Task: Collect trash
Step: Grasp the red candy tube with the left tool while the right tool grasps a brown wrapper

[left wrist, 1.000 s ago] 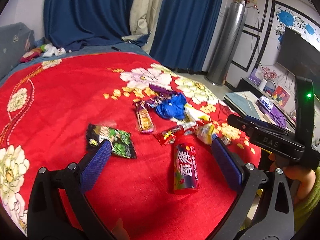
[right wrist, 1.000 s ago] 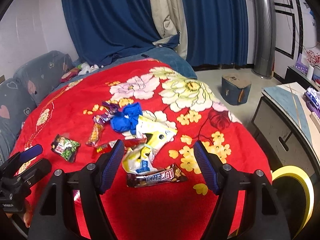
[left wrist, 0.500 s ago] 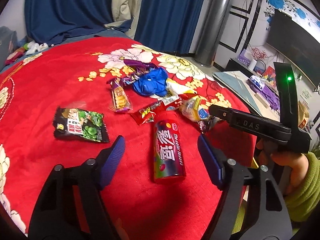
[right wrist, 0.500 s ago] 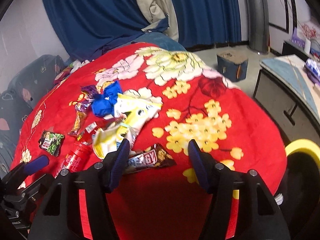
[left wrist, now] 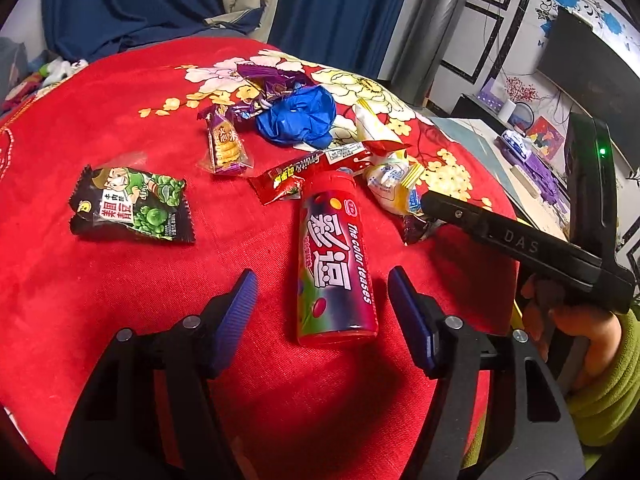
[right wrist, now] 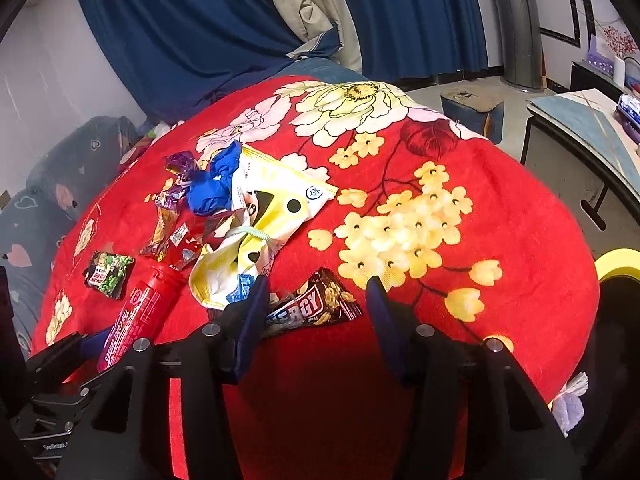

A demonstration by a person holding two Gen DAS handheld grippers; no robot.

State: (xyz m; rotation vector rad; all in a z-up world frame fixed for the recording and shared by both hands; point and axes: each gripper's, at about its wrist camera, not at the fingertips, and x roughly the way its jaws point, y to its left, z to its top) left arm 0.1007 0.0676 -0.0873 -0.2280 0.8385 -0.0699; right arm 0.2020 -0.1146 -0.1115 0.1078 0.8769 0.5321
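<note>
In the left wrist view, the left claw (left wrist: 322,300) is held wide open above a red flowered blanket (left wrist: 100,320) that covers a bed. A red candy tube (left wrist: 336,256) is seen lying flat between the two blue pads, touching neither. Its long axis runs along the line of the fingers, the capped end pointing away toward the pile and the flat base toward the camera. Bare blanket is left on both sides of the tube. Just beyond the cap a red wrapper (left wrist: 308,170) is laid crosswise. Farther off a blue crumpled wrapper (left wrist: 298,120), a purple wrapper (left wrist: 272,80) and a clear cookie packet (left wrist: 226,148) are gathered. A green pea snack packet (left wrist: 132,206) lies apart to the left, with open blanket around it. At the right the body of the right claw is seen, reaching over the blanket's edge.

In the right wrist view, the right claw (right wrist: 316,304) is spread wide over a brown energy bar wrapper (right wrist: 316,306). The bar's long axis lies across the gap between the fingers; its left end is hidden behind the left pad. Whether the pad touches it cannot be told. A yellow-and-white bag (right wrist: 272,208) lies just beyond. The candy tube (right wrist: 138,312) is seen at the left, slanting toward the left claw. To the right, flowered blanket lies open up to its edge, beside a yellow-rimmed bin (right wrist: 616,268).
</note>
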